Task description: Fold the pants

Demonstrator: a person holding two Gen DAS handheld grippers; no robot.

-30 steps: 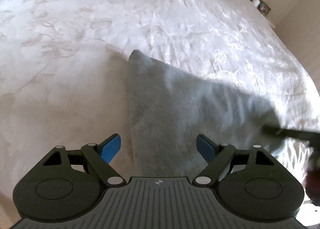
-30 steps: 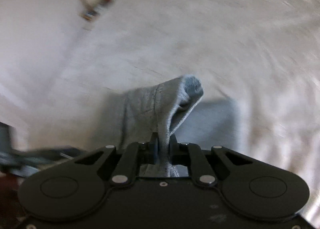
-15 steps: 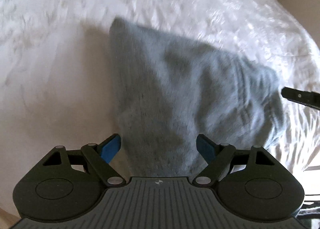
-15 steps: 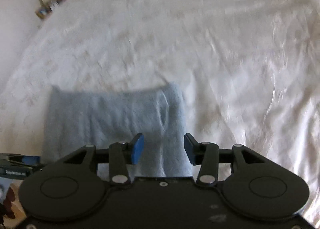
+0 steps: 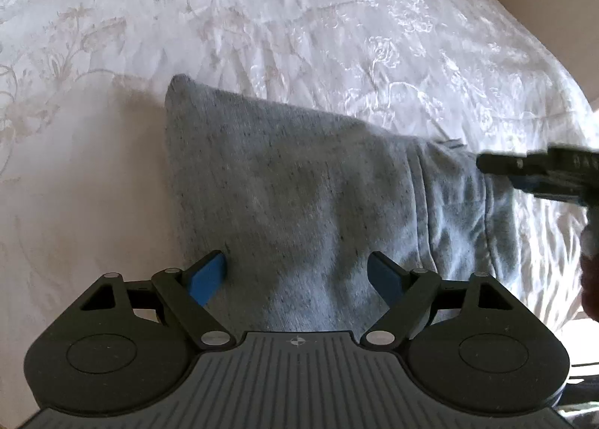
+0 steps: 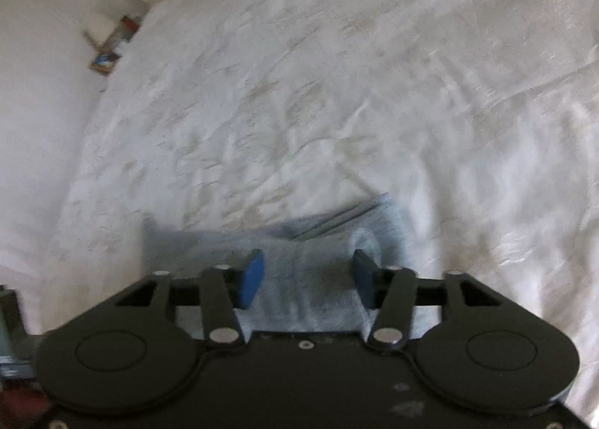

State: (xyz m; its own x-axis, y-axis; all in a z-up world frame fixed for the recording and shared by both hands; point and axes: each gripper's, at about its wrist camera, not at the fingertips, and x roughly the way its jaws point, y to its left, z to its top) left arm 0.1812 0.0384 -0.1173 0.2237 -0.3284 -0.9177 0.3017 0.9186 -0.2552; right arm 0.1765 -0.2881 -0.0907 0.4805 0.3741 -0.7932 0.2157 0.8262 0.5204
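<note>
Two grippers, one folded pants. Left view: left gripper [image 5: 297, 271] open, angled steeply down over grey pants [image 5: 299, 196] lying on the bed [image 5: 299, 17]. Right view: right gripper [image 6: 307, 277] tilted down, jaws closing, empty, cloth below. Best pressed flat, edges squared.

Grey pants [image 5: 299, 196], heathered knit, folded into a flat rectangle, lying on white bedspread [image 5: 337, 35]

Grey pants [image 5: 299, 204]; white floral bedspread [image 5: 299, 17]
</note>
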